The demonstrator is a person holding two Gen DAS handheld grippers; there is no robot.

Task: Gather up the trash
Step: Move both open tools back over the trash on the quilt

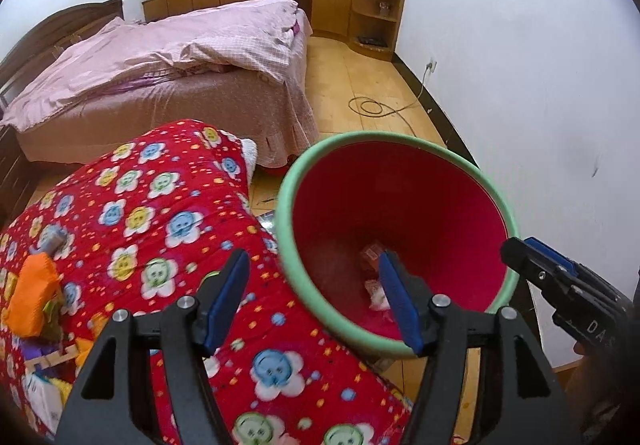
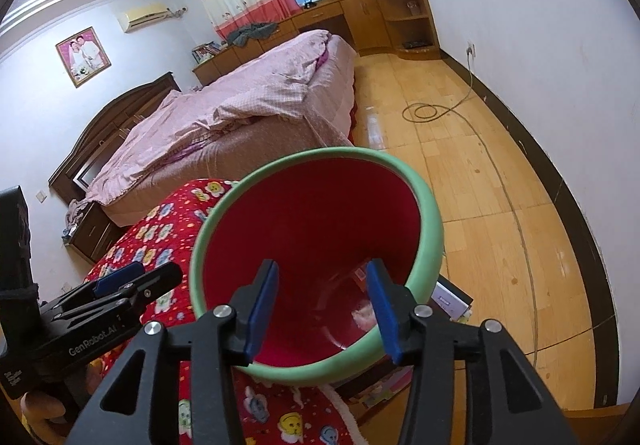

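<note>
A red bin with a green rim stands beside a red flowered blanket. Small pieces of trash lie at the bin's bottom. My left gripper is open over the bin's near rim with nothing between its fingers. An orange wrapper and other scraps lie on the blanket at the far left. My right gripper hangs over the bin's rim, open and empty. Its tip also shows in the left wrist view as the right gripper. In the right wrist view the left gripper sits over the blanket.
A bed with a pink cover stands behind the blanket. Wooden floor runs to the right, with a coiled cable plugged into the white wall. Wooden cabinets line the far wall. A small box lies by the bin's base.
</note>
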